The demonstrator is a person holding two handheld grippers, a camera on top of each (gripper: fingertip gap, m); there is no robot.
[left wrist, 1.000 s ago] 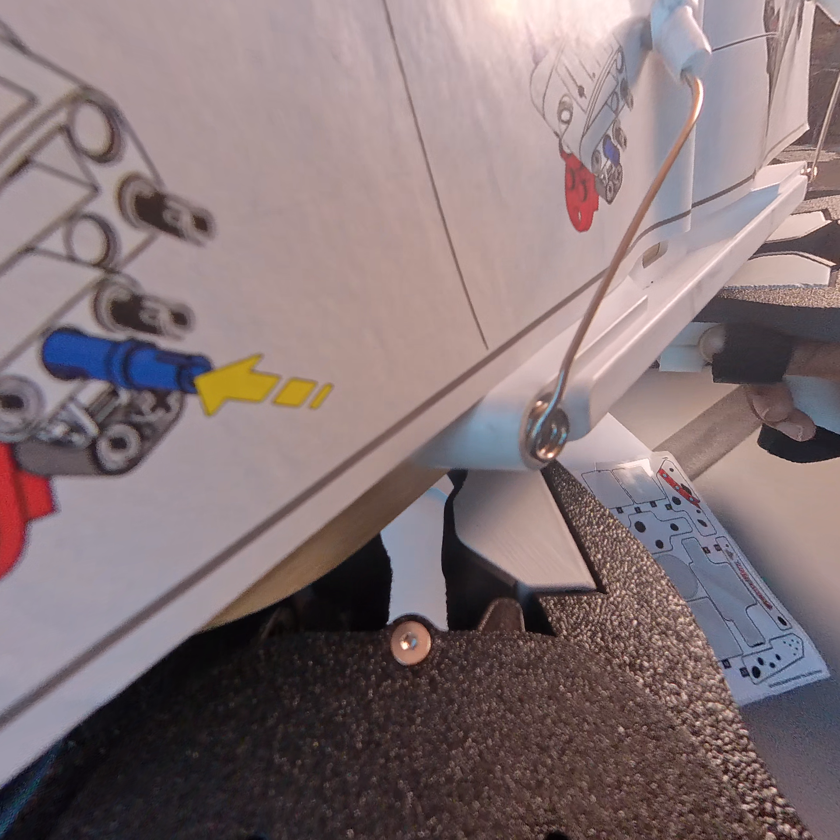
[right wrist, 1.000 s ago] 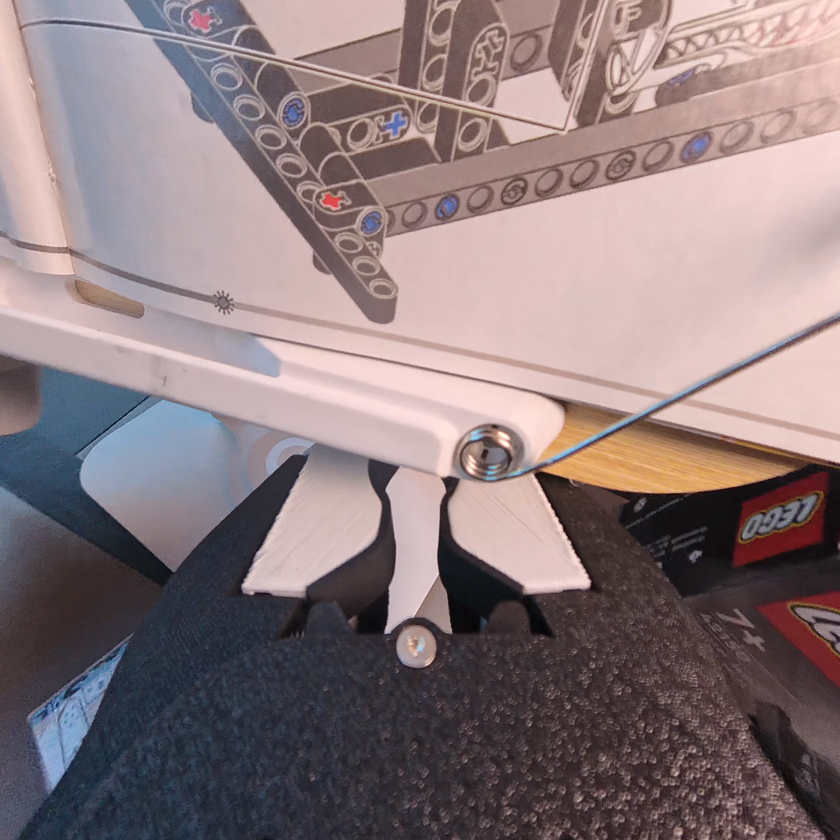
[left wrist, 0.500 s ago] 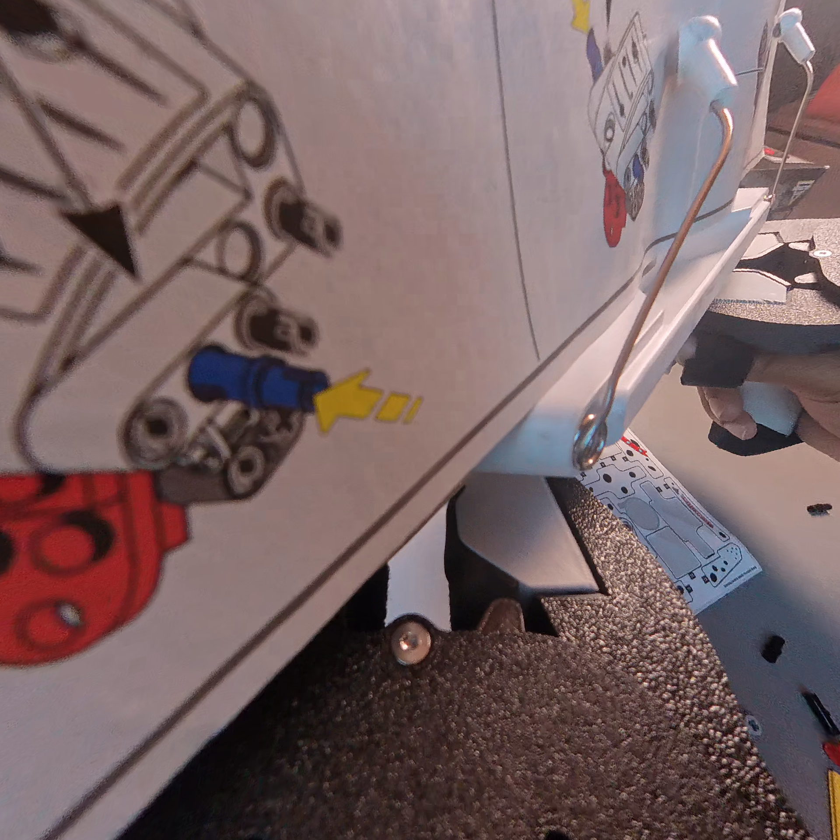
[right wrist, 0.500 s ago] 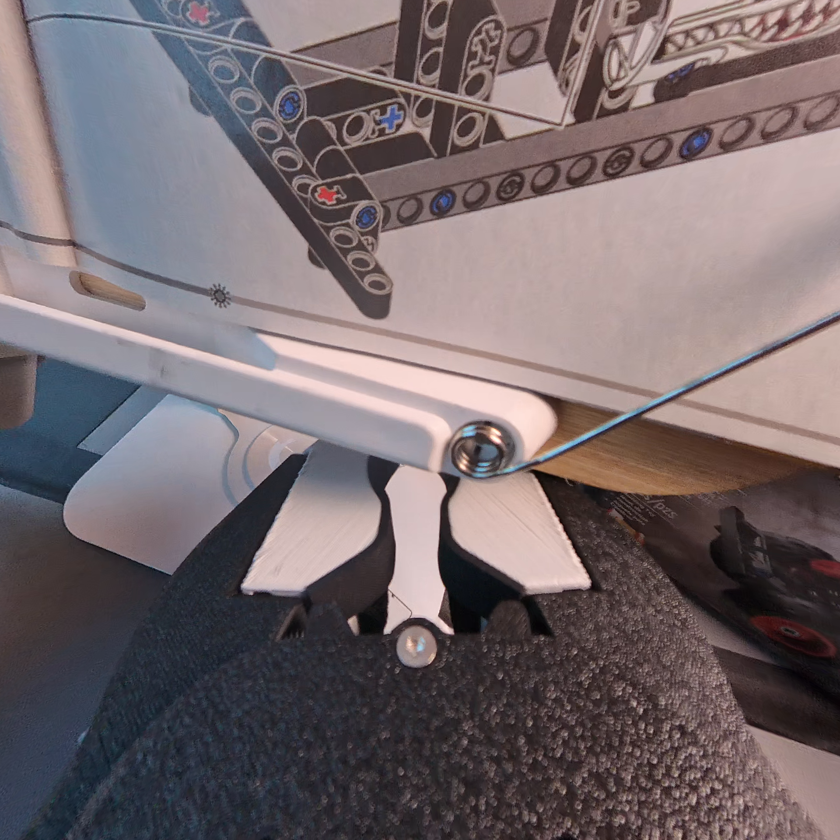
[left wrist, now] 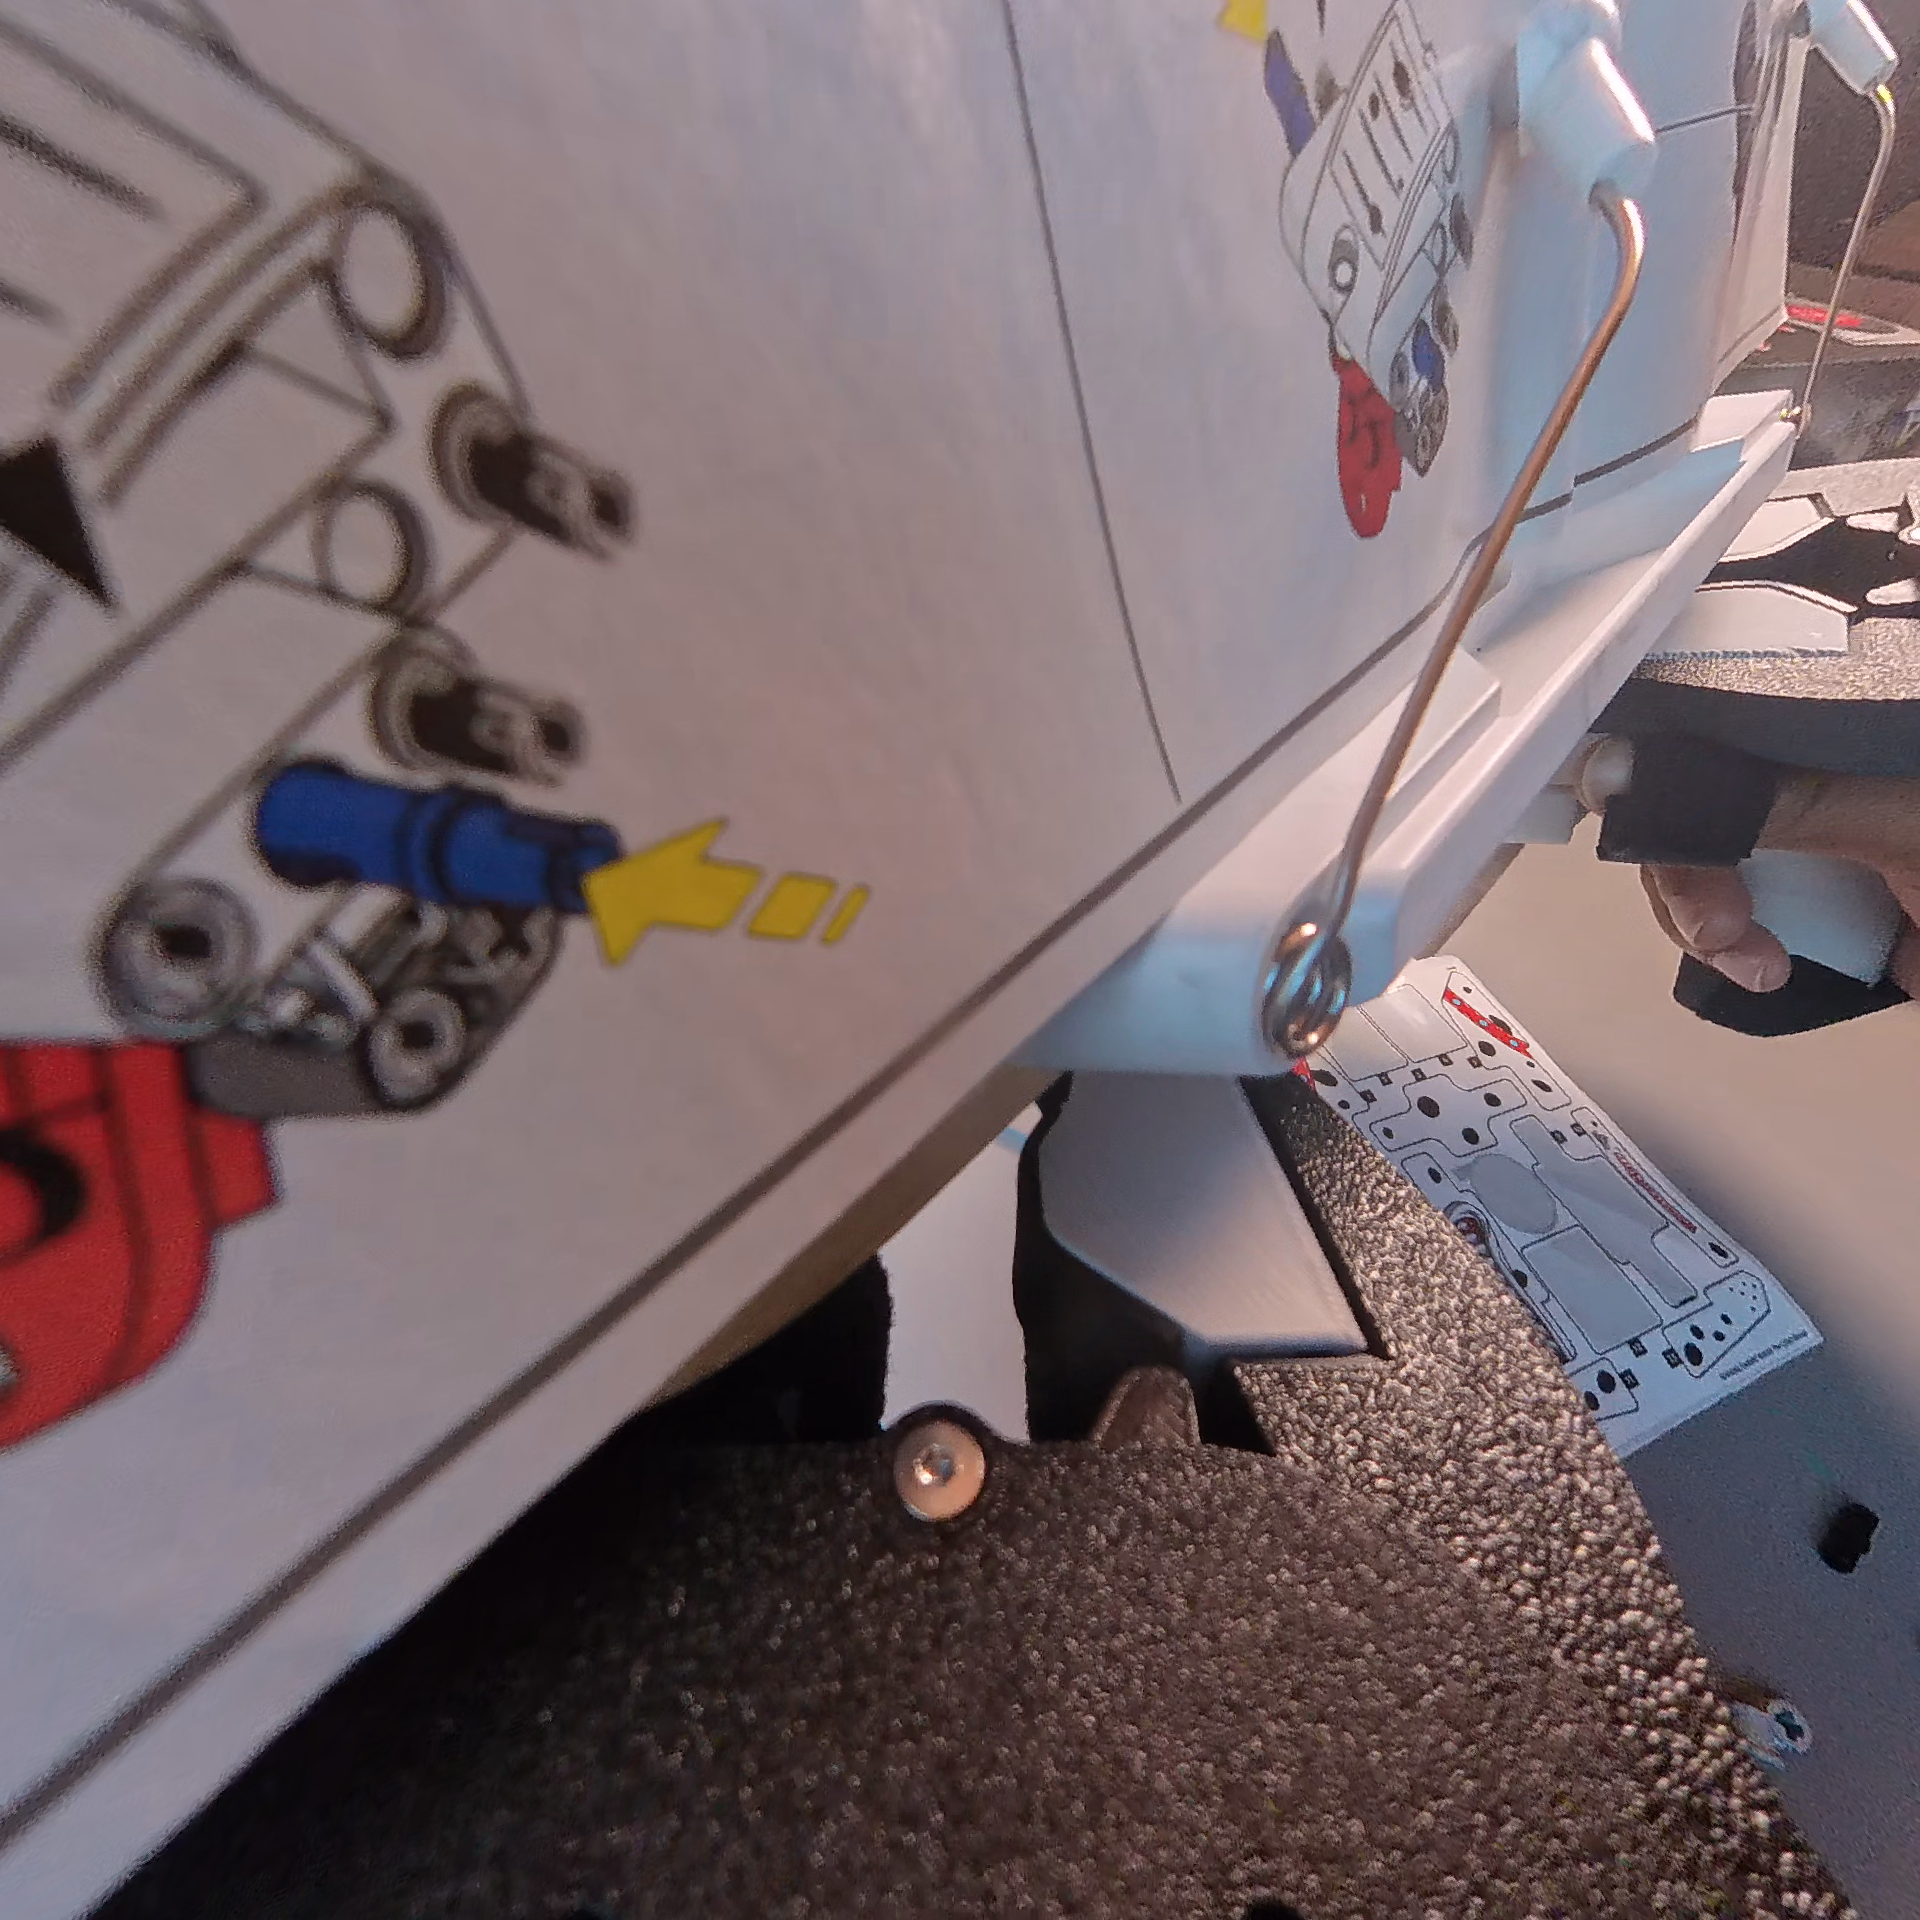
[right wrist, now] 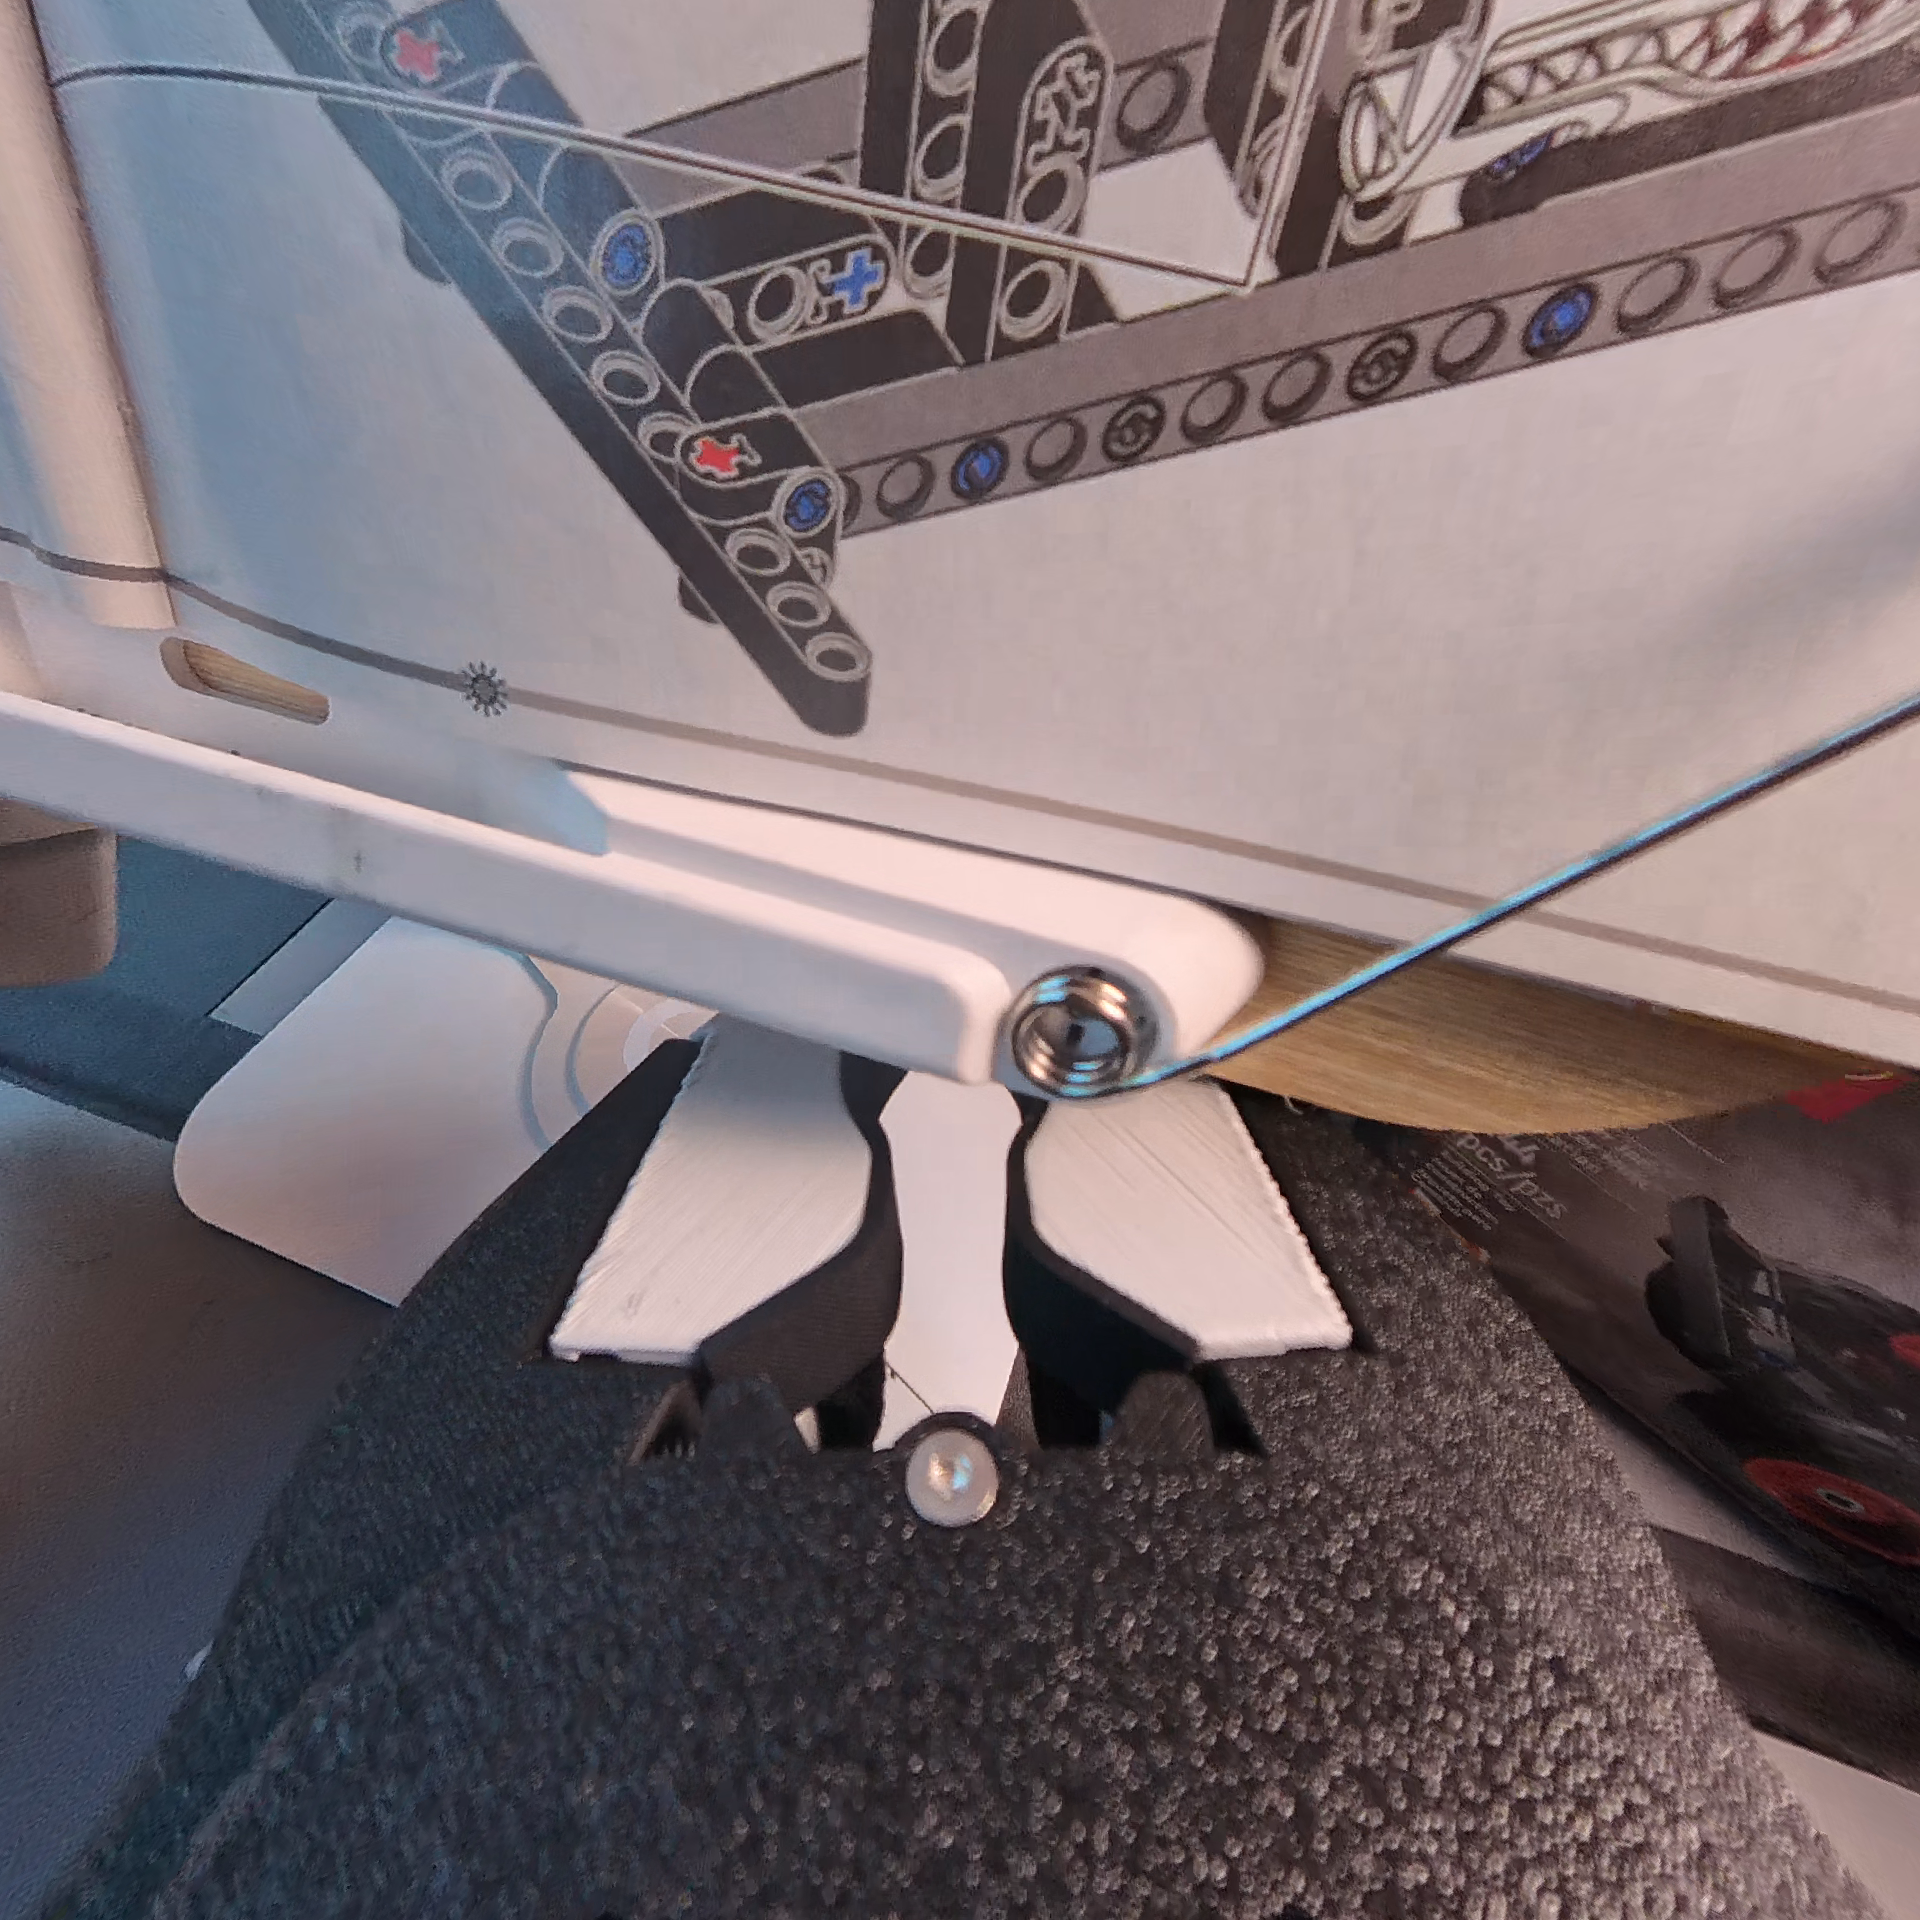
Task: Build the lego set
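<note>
The right gripper (right wrist: pixel 951 1174) has its fingers (right wrist: pixel 727 1226) nearly closed on the white book stand's (right wrist: pixel 582 883) lower plate. Whether the left gripper (left wrist: pixel 977 1247) grips it cannot be told, one finger hidden behind the instruction booklet (left wrist: pixel 727 364). A sticker sheet (left wrist: pixel 1590 1216) lies on the grey surface (left wrist: pixel 1787 1299) beyond.
</note>
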